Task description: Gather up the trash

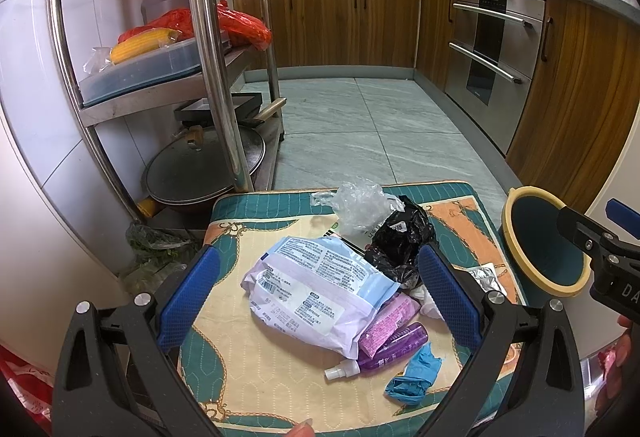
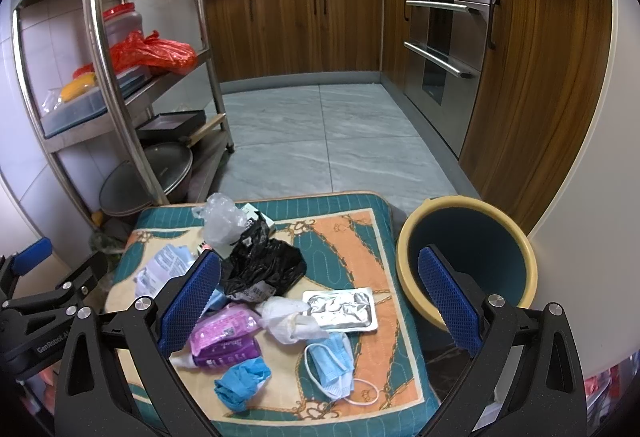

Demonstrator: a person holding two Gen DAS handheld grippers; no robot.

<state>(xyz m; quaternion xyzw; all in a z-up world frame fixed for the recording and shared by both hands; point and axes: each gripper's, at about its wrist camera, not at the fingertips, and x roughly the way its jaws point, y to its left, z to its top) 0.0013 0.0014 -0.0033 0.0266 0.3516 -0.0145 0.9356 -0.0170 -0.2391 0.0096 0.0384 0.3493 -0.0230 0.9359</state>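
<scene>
Both grippers are hovering wide open over trash on a patterned teal-and-orange cushion (image 2: 362, 237).
The large white-and-blue printed plastic packet (image 1: 320, 287) is lying between the left gripper (image 1: 320, 293) fingers; the yellow-rimmed round blue bin (image 2: 468, 257) is standing behind the right gripper (image 2: 320, 293) fingers, both holding nothing.

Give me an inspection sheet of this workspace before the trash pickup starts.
Surface: patterned cushion, litter piled on its left half.
Job's things: wipes pack, black bag, clear bag, purple packet, foil wrapper, face mask, blue glove; bin beside cushion, appears empty.
Clutter: spray bottle.
Grippers: left gripper and right gripper open, holding nothing.
Cables: nothing seen.
Surroundings: steel rack, cabinets, oven.
</scene>
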